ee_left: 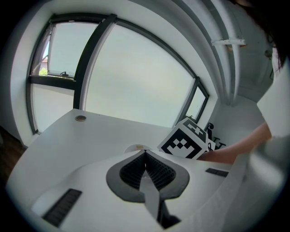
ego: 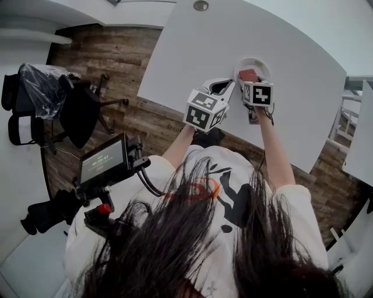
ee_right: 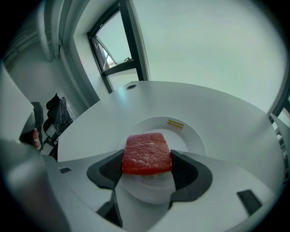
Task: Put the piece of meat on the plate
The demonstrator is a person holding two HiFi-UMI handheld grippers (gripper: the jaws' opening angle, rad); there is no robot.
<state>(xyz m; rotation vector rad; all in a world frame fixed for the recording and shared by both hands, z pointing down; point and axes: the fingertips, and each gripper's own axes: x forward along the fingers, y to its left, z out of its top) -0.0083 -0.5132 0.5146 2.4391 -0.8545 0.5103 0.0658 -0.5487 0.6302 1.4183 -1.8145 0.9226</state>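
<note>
A flat red piece of meat (ee_right: 147,153) is clamped between the dark pads of my right gripper (ee_right: 147,168), which is shut on it. It hangs just above the near half of a round white plate (ee_right: 190,136) on the white table. From the head view the meat (ego: 248,74) shows over the plate (ego: 259,63), with the right gripper (ego: 249,81) behind it. My left gripper (ego: 228,86) sits to the left of the plate, pads pressed together with nothing between them (ee_left: 145,164). The plate's rim (ee_left: 135,147) peeks over the left jaws.
The white table (ego: 192,52) has a round grommet (ego: 200,5) at its far side and its front edge near my body. On the wooden floor to the left stand a black chair (ego: 81,107), a monitor (ego: 104,160) and a tripod rig.
</note>
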